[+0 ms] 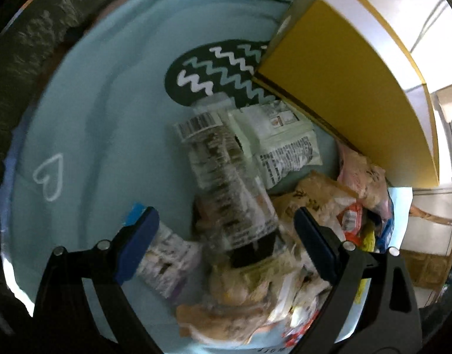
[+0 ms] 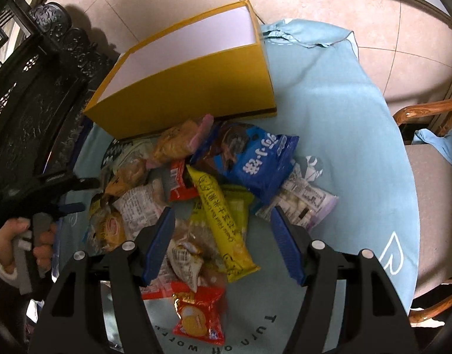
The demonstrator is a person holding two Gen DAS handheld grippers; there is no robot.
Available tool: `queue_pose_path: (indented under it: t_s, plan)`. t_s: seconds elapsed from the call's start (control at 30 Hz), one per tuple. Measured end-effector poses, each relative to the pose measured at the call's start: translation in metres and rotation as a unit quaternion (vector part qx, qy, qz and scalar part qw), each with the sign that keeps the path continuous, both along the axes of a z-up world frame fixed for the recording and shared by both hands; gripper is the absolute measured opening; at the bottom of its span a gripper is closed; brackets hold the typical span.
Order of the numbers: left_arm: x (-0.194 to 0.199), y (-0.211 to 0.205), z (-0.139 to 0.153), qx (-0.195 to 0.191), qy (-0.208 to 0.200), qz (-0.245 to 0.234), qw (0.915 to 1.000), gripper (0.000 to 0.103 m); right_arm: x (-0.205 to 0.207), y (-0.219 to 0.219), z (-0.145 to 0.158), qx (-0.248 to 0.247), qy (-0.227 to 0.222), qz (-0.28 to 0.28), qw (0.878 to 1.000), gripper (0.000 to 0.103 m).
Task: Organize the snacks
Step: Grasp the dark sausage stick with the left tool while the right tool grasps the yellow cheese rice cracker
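Note:
A heap of snack packets lies on the pale blue cloth (image 2: pixel 329 112) in front of an open yellow box (image 2: pixel 190 88). My right gripper (image 2: pixel 222 211) hangs open above the heap, over a long yellow packet (image 2: pixel 223 221), with its pads clear of it. A blue packet (image 2: pixel 249 159) and a red packet (image 2: pixel 199 318) lie close by. My left gripper (image 1: pixel 226 211) is open too, above a long clear-wrapped packet (image 1: pixel 223 171) with a barcode; neither pad touches it. A white packet (image 1: pixel 279 144) lies beside it. The left gripper (image 2: pixel 81 194) shows at the left in the right wrist view, held by a hand (image 2: pixel 16 236).
The yellow box (image 1: pixel 343 88) stands at the far side of the heap. A dark carved piece of furniture (image 2: pixel 34 94) is on the left, a wooden chair (image 2: pixel 426 177) on the right. Tiled floor (image 2: pixel 373 14) lies beyond the table's edge.

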State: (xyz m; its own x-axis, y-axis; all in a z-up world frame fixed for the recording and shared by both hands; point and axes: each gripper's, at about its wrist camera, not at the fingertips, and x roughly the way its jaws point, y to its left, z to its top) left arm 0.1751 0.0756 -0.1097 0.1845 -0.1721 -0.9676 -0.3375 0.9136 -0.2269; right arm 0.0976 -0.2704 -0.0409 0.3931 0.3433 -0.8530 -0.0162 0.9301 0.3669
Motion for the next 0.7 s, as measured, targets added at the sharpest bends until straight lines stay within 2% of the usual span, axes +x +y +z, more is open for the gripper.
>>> queue_pose_path:
  t_s: [0.07,0.1,0.13,0.2,0.4,0.5,0.63,0.67,0.7]
  plan:
    - [0.007,-0.004,-0.011,-0.008,0.011,0.005,0.9999,0.077,-0.005,0.002,0.000,-0.002,0.001,0.004,1.000,0.068]
    - [0.010,-0.004,-0.018,-0.014,0.018,0.003,0.9997,0.054,-0.008,0.003,0.000,-0.004,0.001,0.007,1.000,0.068]
    - [0.011,-0.003,-0.025,-0.017,0.029,0.006,0.9994,0.049,-0.009,0.003,-0.001,-0.005,0.003,0.008,1.000,0.068]
    - [0.008,-0.002,-0.023,-0.010,0.018,0.012,0.9997,0.033,-0.012,0.006,-0.002,-0.008,0.006,0.012,1.000,0.068]
    - [-0.018,-0.002,0.016,0.031,-0.033,-0.027,0.9986,0.031,-0.016,0.016,-0.009,-0.041,0.007,0.041,0.998,0.068]
    - [-0.033,0.002,0.032,0.026,-0.054,-0.039,0.9975,0.031,-0.016,0.029,-0.017,-0.054,0.011,0.066,0.996,0.068]
    - [-0.047,0.000,0.046,0.020,-0.070,-0.053,0.9959,0.031,-0.008,0.040,-0.026,-0.071,0.012,0.065,0.995,0.068]
    - [-0.044,-0.003,0.048,0.018,-0.071,-0.055,0.9958,0.031,-0.003,0.044,-0.030,-0.082,0.016,0.066,0.994,0.066]
    - [-0.046,-0.004,0.048,0.017,-0.072,-0.057,0.9956,0.031,0.003,0.048,-0.036,-0.100,0.028,0.070,0.992,0.060]
